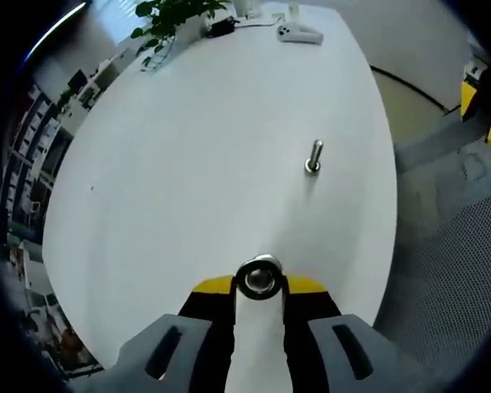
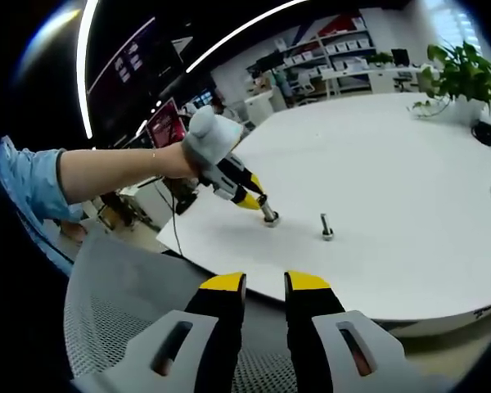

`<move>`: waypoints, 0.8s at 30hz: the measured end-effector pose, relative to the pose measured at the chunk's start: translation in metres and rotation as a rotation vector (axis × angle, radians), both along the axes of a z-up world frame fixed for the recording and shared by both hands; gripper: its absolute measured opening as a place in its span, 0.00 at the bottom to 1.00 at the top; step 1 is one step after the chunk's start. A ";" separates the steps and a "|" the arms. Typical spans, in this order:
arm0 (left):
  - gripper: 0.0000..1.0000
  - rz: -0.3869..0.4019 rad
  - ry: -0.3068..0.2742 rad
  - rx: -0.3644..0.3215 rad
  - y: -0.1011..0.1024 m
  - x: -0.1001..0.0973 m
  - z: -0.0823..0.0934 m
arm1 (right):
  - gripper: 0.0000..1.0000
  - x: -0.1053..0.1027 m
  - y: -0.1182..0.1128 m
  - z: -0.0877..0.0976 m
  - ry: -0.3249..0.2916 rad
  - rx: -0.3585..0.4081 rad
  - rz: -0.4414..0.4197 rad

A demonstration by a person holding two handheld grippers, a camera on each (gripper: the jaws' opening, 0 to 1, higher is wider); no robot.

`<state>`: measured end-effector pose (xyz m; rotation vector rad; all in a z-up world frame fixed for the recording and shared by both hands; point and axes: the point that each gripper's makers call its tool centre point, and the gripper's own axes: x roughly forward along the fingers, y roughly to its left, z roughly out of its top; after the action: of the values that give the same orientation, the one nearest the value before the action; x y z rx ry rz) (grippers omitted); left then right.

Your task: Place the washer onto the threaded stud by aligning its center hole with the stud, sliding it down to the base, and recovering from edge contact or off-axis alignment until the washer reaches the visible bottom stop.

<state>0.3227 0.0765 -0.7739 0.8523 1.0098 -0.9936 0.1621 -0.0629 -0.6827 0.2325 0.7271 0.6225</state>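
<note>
Washer [image 1: 259, 278]: we are holding it between the yellow tips of the left gripper [image 1: 259, 284], jaws closed on its rim, just above the white surface [image 1: 188, 180]. The threaded stud [image 1: 313, 157] is standing upright ahead, well apart, with bare surface all round and the rounded edge lying to its right. From the right gripper [image 2: 264, 282], jaws narrowly parted and carrying nothing, we are seeing the left gripper side-on, tip near the stud, and a mesh chair [image 2: 123, 319] below.

Left gripper [image 1: 260, 284] grips washer [image 1: 259, 277] short of stud [image 1: 313, 156].
</note>
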 end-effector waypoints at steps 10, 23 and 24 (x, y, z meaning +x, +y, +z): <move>0.19 -0.011 0.008 0.017 -0.001 0.000 -0.005 | 0.22 0.000 0.000 0.000 0.000 0.002 -0.004; 0.19 -0.020 0.018 0.033 -0.001 0.000 -0.010 | 0.22 0.001 -0.001 0.000 -0.001 0.003 -0.007; 0.19 -0.023 0.017 0.035 -0.001 0.000 -0.010 | 0.22 0.001 -0.001 0.000 0.000 0.002 -0.006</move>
<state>0.3230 0.0752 -0.7841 0.8871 1.0367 -1.0068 0.1628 -0.0635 -0.6822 0.2366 0.7252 0.6179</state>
